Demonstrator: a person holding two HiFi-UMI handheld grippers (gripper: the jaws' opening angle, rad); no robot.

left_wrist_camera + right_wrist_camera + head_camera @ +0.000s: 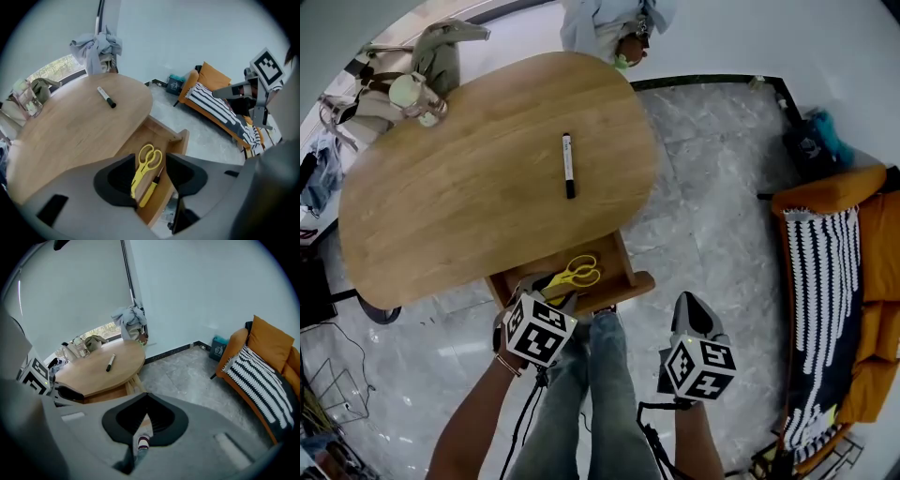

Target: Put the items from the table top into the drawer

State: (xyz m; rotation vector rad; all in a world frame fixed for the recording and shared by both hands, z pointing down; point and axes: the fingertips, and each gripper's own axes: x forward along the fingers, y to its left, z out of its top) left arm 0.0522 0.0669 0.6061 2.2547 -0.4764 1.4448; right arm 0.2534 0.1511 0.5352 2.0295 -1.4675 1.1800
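A black-and-white marker [568, 165] lies alone in the middle of the oval wooden table [441, 206]; the left gripper view shows the marker [107, 97] as well. Under the table's near edge a wooden drawer [630, 279] stands pulled out. In it lie yellow scissors [575, 273] and a yellow-handled tool [150, 191]. My left gripper [548, 289] hovers just above the drawer's near left corner, jaws open and empty, and the scissors [149, 159] show in the gap. My right gripper [692, 311] hangs over the floor to the drawer's right, its tips [146, 394] together on nothing.
A bag and a bottle [408, 92] crowd the table's far left end. A person [614, 28] stands beyond the far edge. An orange sofa with a striped blanket [834, 300] fills the right side. My legs in jeans [581, 394] are right below the drawer.
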